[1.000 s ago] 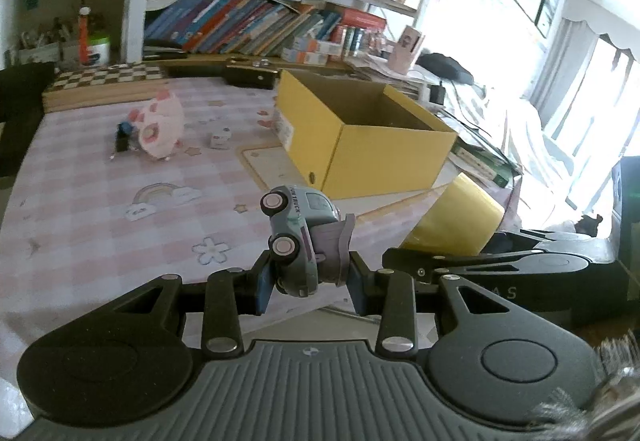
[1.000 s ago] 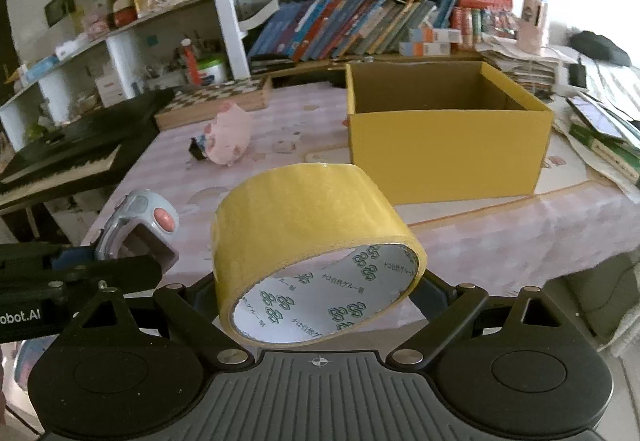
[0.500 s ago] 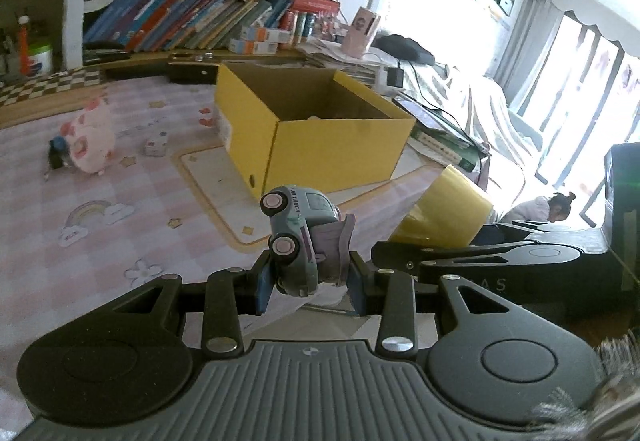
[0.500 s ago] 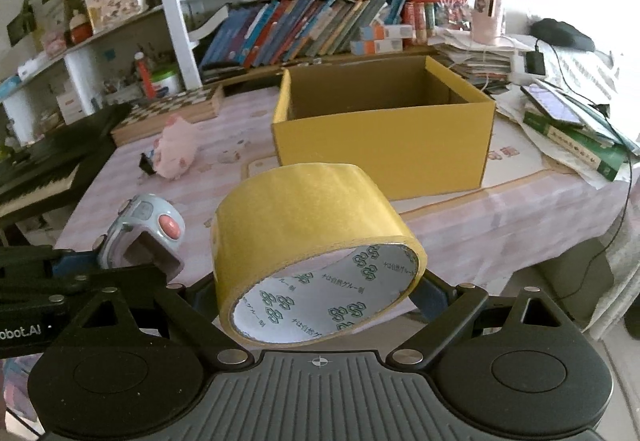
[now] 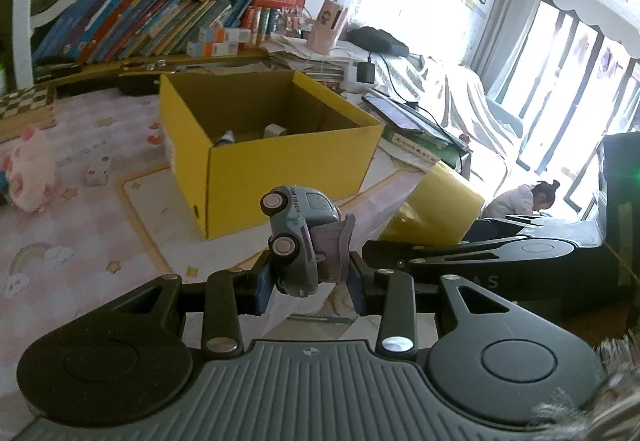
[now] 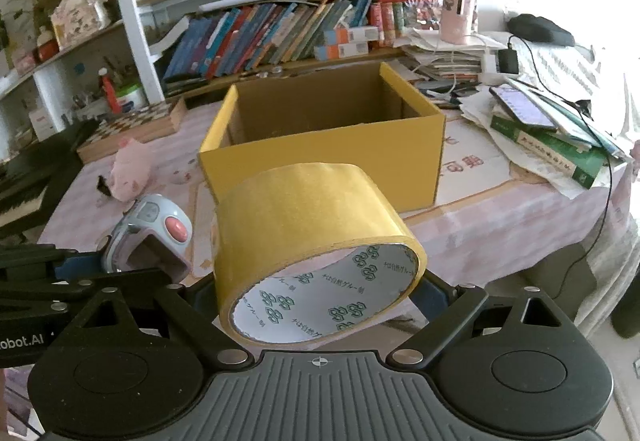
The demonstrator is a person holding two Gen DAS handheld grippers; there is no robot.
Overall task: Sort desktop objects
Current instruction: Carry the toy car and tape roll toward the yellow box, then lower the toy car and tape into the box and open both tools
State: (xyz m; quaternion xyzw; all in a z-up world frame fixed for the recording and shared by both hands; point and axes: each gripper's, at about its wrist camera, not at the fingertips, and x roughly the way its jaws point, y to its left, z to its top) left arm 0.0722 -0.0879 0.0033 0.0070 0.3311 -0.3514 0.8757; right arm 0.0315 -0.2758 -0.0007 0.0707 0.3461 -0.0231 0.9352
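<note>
The left tool is nearly closed and pinches one small toy car by its sides, nose up in the air. The right tool is spread wide and grips one fat roll of yellow tape across its round outside. Both things are off the table, in front of the yellow box.

The car looks like hard, light plastic. It is smooth and has wheels, so it could slip or turn; its flat sides are the best place to hold it. The tape roll looks stiff and a bit heavier. It should not squash, and holding it across the middle seems safe.

The box is open on top. I can see two small things inside it. One pink pig toy and one small white cube lie on the table, well apart from the box. So two more things still look unsorted.
</note>
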